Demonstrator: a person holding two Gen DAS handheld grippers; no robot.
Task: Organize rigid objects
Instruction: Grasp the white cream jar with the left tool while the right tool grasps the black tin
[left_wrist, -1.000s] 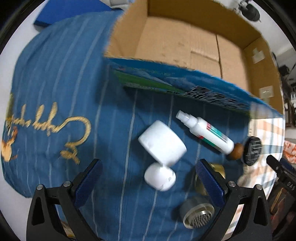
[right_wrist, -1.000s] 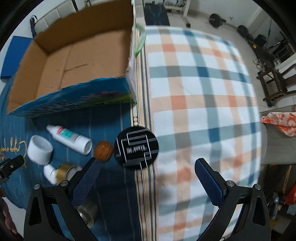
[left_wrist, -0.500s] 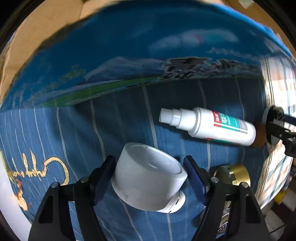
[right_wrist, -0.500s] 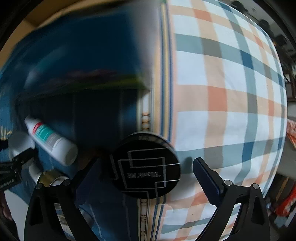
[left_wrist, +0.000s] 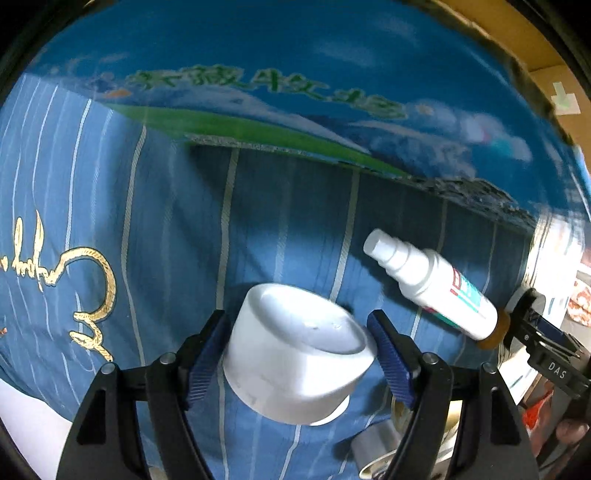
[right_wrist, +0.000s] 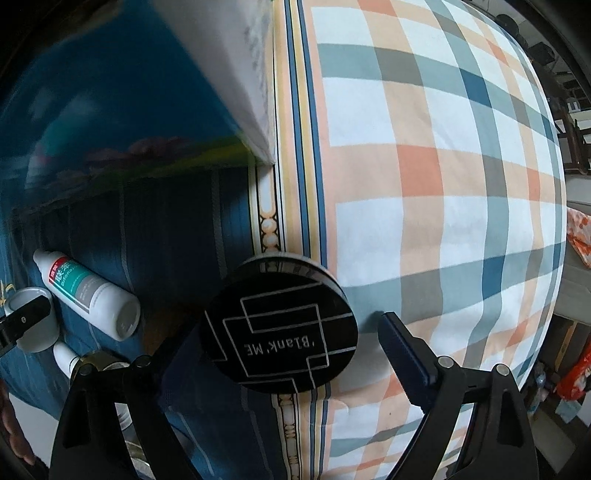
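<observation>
A white upside-down cup (left_wrist: 295, 350) lies on the blue striped cloth between the fingers of my left gripper (left_wrist: 297, 350). The left finger touches it; a small gap shows at the right finger. A white spray bottle (left_wrist: 432, 284) lies to its right. My right gripper (right_wrist: 284, 347) is open around a black round compact (right_wrist: 280, 332) marked "Blank ME", tilted at the seam of the blue and plaid cloths. The spray bottle (right_wrist: 88, 295) and the cup (right_wrist: 33, 321) also show in the right wrist view.
A cardboard box with a blue printed wall (left_wrist: 295, 92) stands just behind the objects and also shows in the right wrist view (right_wrist: 129, 110). A brown round nut (left_wrist: 495, 332), a gold-capped item (right_wrist: 99, 363) and a metal piece (left_wrist: 373, 446) lie nearby. Plaid cloth (right_wrist: 424, 184) spreads right.
Both grippers came down and forward. The left one narrowed around the white cup. The right one moved in around the black compact.
</observation>
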